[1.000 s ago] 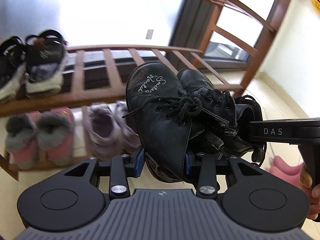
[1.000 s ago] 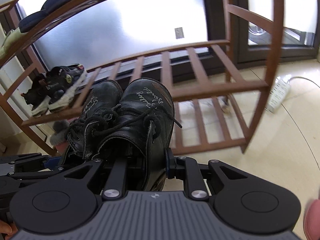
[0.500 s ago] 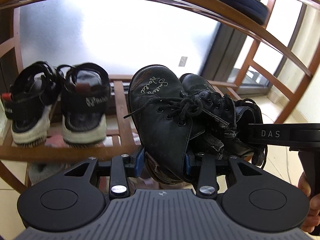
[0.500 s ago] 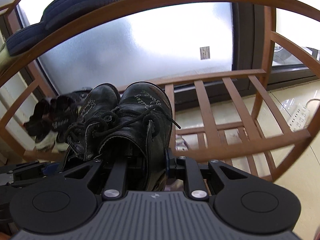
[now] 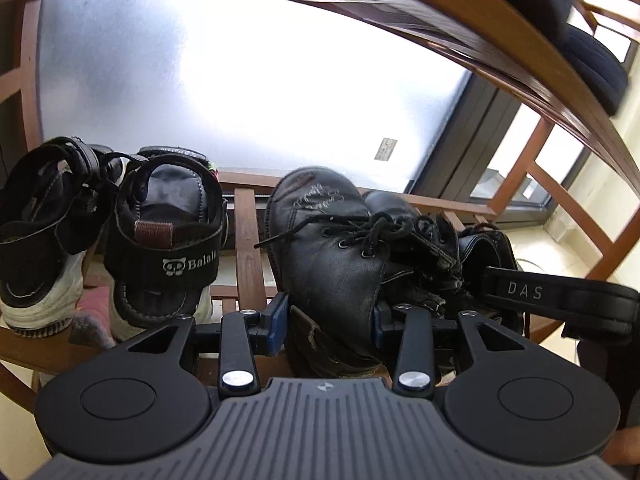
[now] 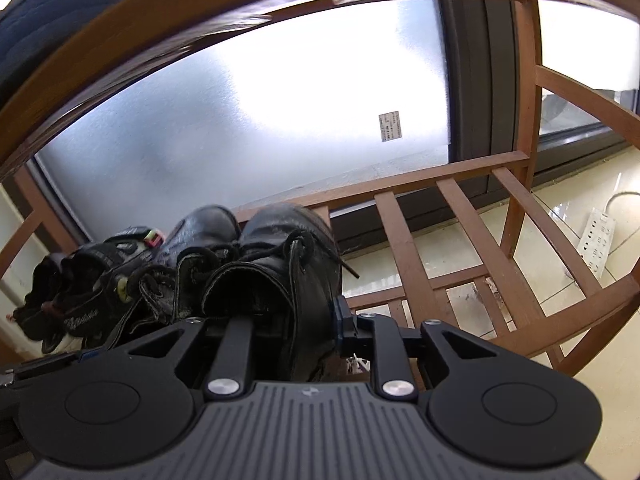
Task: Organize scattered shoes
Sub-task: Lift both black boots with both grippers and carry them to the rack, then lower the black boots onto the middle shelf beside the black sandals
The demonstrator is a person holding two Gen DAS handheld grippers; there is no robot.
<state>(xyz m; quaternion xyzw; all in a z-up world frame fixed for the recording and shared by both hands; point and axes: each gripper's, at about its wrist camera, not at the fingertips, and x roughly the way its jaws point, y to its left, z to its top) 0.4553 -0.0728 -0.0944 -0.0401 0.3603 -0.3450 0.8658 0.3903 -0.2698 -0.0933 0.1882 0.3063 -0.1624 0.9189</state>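
Note:
Two black lace-up boots are held side by side over the middle tier of a wooden slatted rack (image 5: 245, 240). My left gripper (image 5: 328, 320) is shut on the left boot (image 5: 332, 256), whose toe bears silver writing. The right boot (image 5: 404, 212) lies against it, and the side of my right gripper (image 5: 560, 300) shows behind. In the right wrist view my right gripper (image 6: 292, 328) is shut on the right boot (image 6: 280, 264), with the left boot (image 6: 200, 236) to its left. Whether the soles touch the slats (image 6: 404, 248) is hidden.
A pair of black sandals (image 5: 160, 240) with white soles stands on the same tier just left of the boots. Dark blue shoes (image 5: 592, 60) sit on the tier above. Bare slats extend to the right (image 6: 472, 216). A white power strip (image 6: 596, 240) lies on the tiled floor.
Both grippers have carried the boots forward and in under the upper tier, closer to the middle slats. The sandals now sit right beside the left boot.

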